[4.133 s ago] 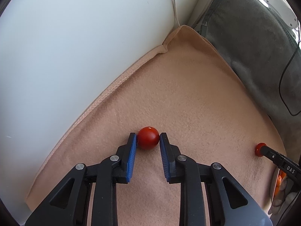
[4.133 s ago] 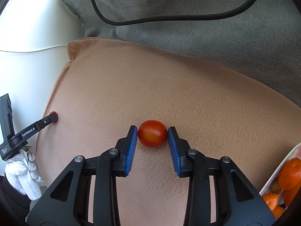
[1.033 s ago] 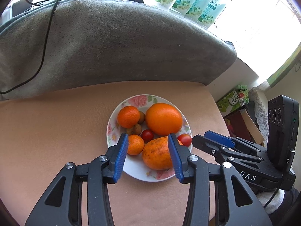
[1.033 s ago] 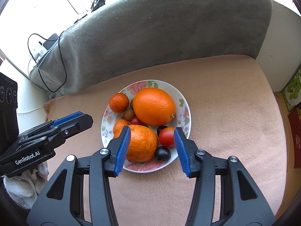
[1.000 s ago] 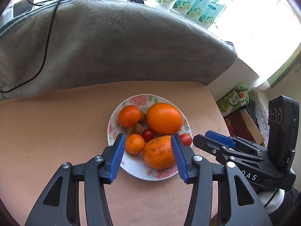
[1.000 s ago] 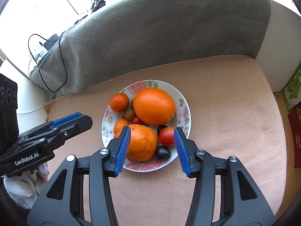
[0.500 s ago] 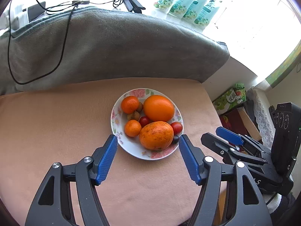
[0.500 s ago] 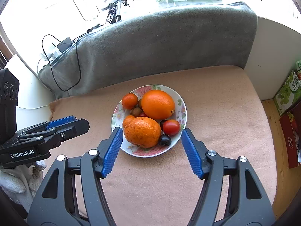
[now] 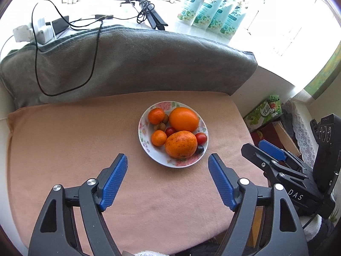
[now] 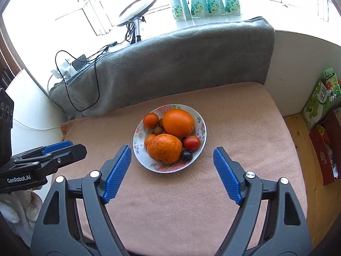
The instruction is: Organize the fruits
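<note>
behind plate (image 10: pixel 201 128) oranges (image 10: pixel 165 148), half-hidden small fruits; both grippers (image 9: pixel 168 176) (image 10: pixel 172 170) opening, empty.

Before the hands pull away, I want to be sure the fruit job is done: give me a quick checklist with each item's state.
1. Left tongs empty, jaws opening: ok.
2. Right tongs empty, jaws opening: ok.
3. Fruit all on the plate, both tomatoes included: ok.
4. No stray fruit on the blanket: ok in both views.
5. Plate clear of the blanket's edges: ok.
6. Dark berry near the rim, settled: cannot tell.
</note>
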`<state>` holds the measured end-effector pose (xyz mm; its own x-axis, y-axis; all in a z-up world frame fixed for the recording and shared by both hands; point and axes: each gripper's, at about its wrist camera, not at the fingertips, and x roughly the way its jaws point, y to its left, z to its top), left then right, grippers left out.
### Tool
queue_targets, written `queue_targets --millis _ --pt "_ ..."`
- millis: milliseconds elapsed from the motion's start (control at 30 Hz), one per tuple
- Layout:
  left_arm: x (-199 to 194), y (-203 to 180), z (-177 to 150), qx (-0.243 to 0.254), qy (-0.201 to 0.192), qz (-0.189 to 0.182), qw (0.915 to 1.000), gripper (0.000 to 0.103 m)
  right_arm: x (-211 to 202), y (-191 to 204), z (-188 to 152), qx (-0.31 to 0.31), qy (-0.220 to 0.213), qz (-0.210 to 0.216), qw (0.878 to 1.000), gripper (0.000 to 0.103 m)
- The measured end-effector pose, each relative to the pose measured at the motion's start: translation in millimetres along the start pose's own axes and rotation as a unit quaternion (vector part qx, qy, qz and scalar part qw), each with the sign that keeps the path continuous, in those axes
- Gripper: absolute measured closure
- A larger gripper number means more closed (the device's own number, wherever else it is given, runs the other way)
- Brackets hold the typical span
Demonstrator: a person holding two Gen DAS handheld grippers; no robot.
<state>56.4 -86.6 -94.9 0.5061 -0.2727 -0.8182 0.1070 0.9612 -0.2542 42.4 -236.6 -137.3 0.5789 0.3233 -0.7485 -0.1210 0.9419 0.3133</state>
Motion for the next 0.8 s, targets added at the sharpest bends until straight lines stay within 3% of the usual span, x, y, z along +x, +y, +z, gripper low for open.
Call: queue_targets --millis 400,800 --pt "-32.0 -9.8 -0.3 0.016 -0.028 -0.003 0.9995 0.023 -26.7 17.3 1.9 -0.018 -0.032 0.005 0.999 0.018" --pt "-37.6 -16.4 -4.9 0.024 -0.034 0.015 0.999 0.022 -25.9 18.6 -1.5 -0.014 -0.027 0.008 1.0 0.017"
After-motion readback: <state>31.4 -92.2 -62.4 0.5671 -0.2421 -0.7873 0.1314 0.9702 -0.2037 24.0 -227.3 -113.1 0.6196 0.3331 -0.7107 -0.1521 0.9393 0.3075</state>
